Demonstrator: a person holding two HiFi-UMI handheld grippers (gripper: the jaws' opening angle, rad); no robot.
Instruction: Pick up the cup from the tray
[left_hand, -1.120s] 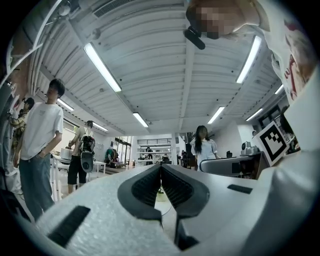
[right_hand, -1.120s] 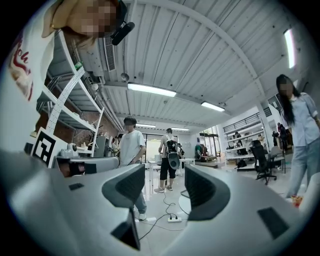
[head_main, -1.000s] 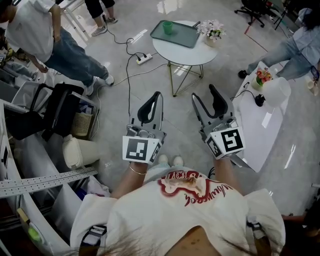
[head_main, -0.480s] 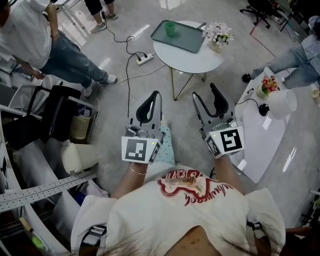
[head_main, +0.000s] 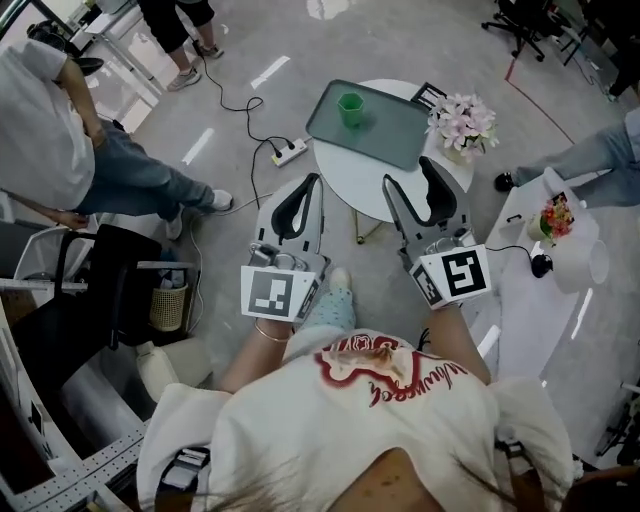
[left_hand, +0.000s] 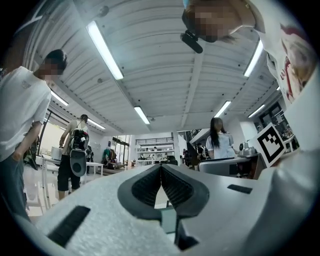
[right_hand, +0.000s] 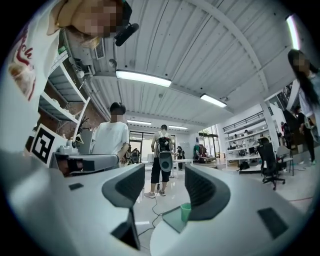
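Note:
A green cup (head_main: 350, 108) stands upright at the far end of a grey-green tray (head_main: 385, 135) on a small round white table (head_main: 355, 185). Both grippers are held up side by side short of the tray, their tips over the table's near edge. My left gripper (head_main: 312, 185) is shut with nothing between its jaws (left_hand: 161, 167). My right gripper (head_main: 410, 180) is open and empty. In the right gripper view (right_hand: 167, 187) the cup (right_hand: 185, 212) and tray (right_hand: 172, 221) show low between its fingers, well ahead.
A pot of pink flowers (head_main: 462, 125) stands on the round table right of the tray. A power strip (head_main: 289, 150) and cables lie on the floor to the left. A person (head_main: 60, 150) stands at left, near a black chair (head_main: 90, 290). A long white table (head_main: 540, 290) is at right.
The view has moved forward: the round table with tray and cup, far ahead a second ago, now lies just beyond the gripper tips. Both grippers keep their pose.

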